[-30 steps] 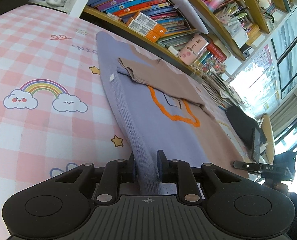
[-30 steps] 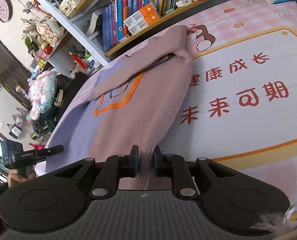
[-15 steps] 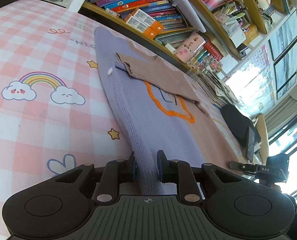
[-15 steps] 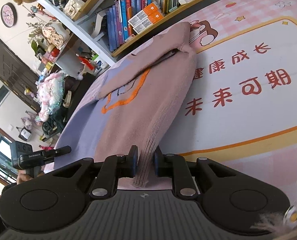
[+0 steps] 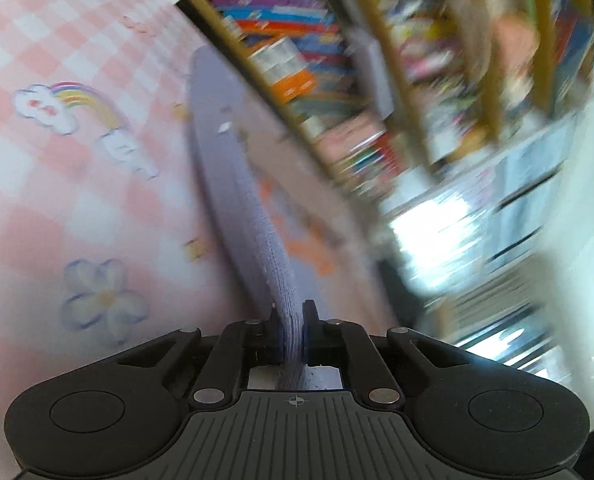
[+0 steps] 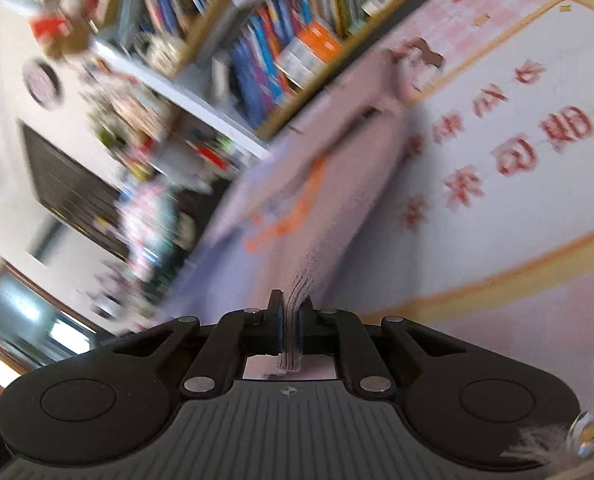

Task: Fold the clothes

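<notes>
Left claw [image 5: 289, 320] clamped on the lilac hem of the sweater [image 5: 233, 184]; right claw [image 6: 291, 317] clamped on its pink hem. The sweater, bearing an orange outline [image 6: 285, 220], lies across the pink checked sheet [image 5: 37, 184]. Beyond, blurred bookshelves [image 6: 281, 52].

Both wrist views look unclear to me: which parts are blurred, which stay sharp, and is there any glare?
Left wrist view: the shelves and mat are motion-smeared, a window glares white, while the left claw and pinched sweater hem stay sharp. Right wrist view: shelves and red mat characters are streaked; the right claw and hem stay crisp.
</notes>
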`<state>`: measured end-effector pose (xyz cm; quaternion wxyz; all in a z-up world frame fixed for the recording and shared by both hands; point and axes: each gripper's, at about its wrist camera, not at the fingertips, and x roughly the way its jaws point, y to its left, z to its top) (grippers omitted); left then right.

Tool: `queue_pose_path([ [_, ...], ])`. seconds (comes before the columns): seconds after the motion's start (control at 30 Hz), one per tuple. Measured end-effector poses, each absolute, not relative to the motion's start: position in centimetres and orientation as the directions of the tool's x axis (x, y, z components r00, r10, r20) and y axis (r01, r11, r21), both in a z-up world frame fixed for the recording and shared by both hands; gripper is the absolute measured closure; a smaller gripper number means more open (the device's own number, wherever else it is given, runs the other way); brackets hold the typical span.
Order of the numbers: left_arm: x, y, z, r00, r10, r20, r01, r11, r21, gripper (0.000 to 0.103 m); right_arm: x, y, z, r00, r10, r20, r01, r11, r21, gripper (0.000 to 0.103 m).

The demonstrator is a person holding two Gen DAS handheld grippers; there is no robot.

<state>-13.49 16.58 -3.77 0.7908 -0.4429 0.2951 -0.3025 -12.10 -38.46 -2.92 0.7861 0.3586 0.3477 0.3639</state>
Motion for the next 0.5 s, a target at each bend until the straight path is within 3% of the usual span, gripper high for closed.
queue_pose_path([
  [0.27,-6.8,17.0,-0.9,0.703,-0.703,0.106,0.335,0.197,-0.921,0.097,-5.0,-38.6,0.8,0.571,0.821,-0.002,-0.407,0.285,0.868,0.097],
  [0.37,-4.0,17.3,0.4,0.737,-0.662,0.135,0.356,0.211,-0.91,0.096,-1.4,-38.5,2.1,0.617,0.786,0.048,-0.406,0.265,0.874,0.097],
  [0.5,0.1,17.5,0.5,0.779,-0.618,0.1,0.315,0.249,-0.916,0.096,4.2,-38.2,2.5,0.666,0.746,0.007,-0.345,0.3,0.89,0.097],
])
